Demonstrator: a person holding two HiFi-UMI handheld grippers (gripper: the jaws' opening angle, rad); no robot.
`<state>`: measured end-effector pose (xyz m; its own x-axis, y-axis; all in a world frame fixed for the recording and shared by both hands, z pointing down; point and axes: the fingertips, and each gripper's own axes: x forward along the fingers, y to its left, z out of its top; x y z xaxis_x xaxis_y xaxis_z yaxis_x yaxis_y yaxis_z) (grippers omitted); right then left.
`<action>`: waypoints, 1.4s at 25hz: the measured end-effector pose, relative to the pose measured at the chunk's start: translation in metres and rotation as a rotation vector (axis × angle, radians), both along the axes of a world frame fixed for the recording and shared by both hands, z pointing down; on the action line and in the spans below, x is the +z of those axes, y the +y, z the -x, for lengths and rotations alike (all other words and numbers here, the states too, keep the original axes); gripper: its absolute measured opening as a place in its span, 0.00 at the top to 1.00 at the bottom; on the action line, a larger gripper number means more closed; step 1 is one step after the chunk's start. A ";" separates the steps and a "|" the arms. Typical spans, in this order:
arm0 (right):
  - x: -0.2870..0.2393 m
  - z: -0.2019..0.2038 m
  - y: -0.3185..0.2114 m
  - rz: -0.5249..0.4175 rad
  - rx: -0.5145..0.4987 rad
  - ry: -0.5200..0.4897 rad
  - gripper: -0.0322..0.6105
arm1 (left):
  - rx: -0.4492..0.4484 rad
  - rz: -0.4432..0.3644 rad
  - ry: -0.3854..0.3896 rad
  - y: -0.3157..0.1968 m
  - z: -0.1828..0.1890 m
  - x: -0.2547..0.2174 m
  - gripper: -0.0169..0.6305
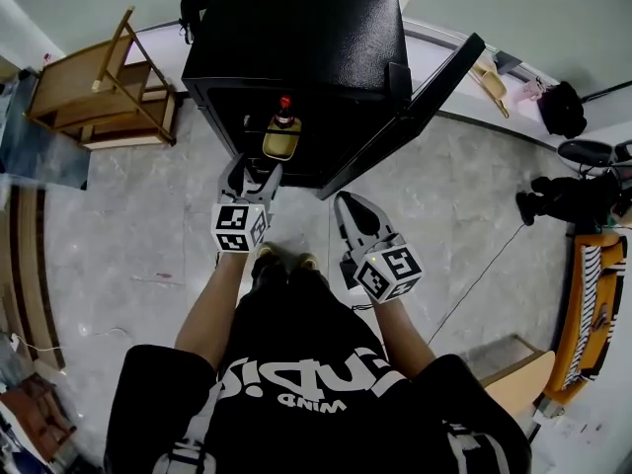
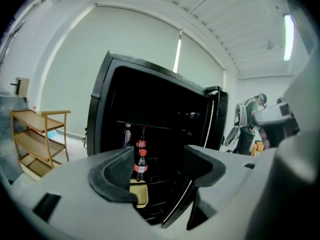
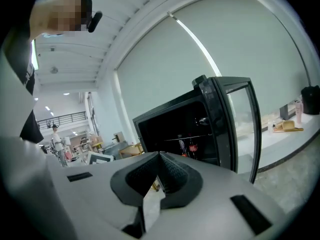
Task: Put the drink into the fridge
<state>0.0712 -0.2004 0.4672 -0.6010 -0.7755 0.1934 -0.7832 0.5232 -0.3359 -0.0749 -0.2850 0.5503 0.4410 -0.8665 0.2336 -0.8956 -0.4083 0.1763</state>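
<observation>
Your left tongs [image 1: 254, 171] [image 2: 160, 159] are wide open and empty. The drink [image 1: 283, 117] [image 2: 141, 166] shows through the gap but sits beyond the tips, with no pad on it. The drink is a dark cola bottle with a red cap and red label. It stands upright on a yellow tray [image 1: 281, 144] [image 2: 141, 193] inside the black fridge [image 1: 296, 28] [image 2: 165, 99] [image 3: 165, 124], near the front edge of a shelf on the left side of the opening. In the left gripper view, two more bottles stand deeper in. One has a red label [image 2: 142, 141] and is right behind the drink; a paler one [image 2: 127, 134] is just left of that. The fridge door [image 1: 405, 117] [image 2: 217, 119] [image 3: 235, 119] is swung open to your right. Your right tongs [image 1: 346, 200] [image 3: 159, 156] are closed pad to pad with nothing between them. They're held in front of the fridge near the door's free edge, not touching it. The fridge sits on a grey tiled floor [image 1: 128, 225], and a wooden rack [image 1: 99, 92] [image 2: 40, 139] stands off to its left.
</observation>
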 end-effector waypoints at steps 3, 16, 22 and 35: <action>-0.002 -0.003 0.004 0.002 0.002 -0.001 0.91 | 0.026 0.019 0.013 0.019 -0.001 -0.021 0.49; -0.017 0.002 0.008 -0.041 -0.034 0.029 0.91 | 0.031 0.003 0.067 0.069 0.017 -0.085 0.49; -0.024 -0.008 0.012 -0.050 -0.027 0.037 0.91 | 0.088 0.000 0.066 0.094 0.024 -0.106 0.50; -0.029 -0.016 0.013 -0.068 -0.013 0.063 0.91 | 0.042 -0.075 0.002 0.110 0.032 -0.117 0.96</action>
<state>0.0871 -0.1871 0.4386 -0.5994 -0.7804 0.1782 -0.7947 0.5534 -0.2496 -0.1072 -0.1754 0.4331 0.4779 -0.8621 0.1683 -0.8771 -0.4578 0.1454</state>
